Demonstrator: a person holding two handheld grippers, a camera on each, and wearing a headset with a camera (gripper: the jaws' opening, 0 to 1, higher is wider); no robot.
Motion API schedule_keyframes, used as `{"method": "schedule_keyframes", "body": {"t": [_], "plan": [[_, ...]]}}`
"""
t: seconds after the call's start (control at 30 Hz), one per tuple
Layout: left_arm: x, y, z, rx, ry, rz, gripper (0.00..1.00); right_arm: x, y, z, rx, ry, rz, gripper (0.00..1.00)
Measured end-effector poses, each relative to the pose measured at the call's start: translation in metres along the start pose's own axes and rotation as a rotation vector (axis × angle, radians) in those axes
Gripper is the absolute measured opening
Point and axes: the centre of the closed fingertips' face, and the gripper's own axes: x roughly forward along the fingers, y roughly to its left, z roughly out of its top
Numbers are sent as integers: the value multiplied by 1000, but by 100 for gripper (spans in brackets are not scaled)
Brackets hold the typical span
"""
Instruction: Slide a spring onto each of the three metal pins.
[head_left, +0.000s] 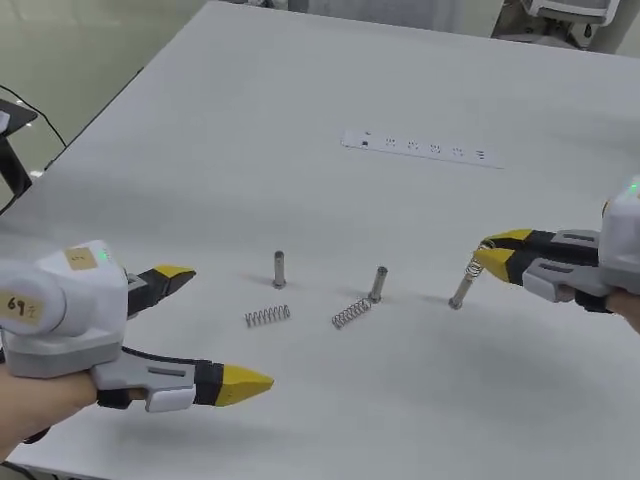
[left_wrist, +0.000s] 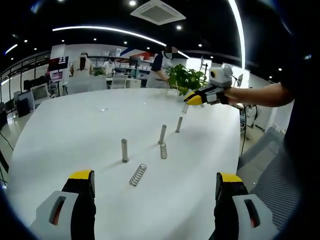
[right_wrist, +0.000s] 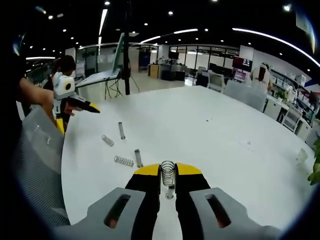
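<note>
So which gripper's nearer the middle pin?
Right. The right gripper holds a spring at the end pin beside the middle pin; the left gripper is past the other end pin.

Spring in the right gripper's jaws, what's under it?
A metal pin stands on the table right under the spring, which the right gripper holds. Whether the pin's tip is inside the coil is hidden.

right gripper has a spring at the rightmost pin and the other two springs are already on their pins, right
No: the other two springs lie loose on the table, as the head view shows. The right gripper does hold a spring at the rightmost pin.
</note>
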Motion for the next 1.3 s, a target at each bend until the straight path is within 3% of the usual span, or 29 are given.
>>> {"method": "schedule_keyframes", "body": {"t": [0.4,1.3], "plan": [[-1,0,-2,-2,0,8,98,3,-11,-7,34,12,-26,8],[-3,-2,-7,-9,10,9,98,11,-10,-19,73,31,-19,8]]}}
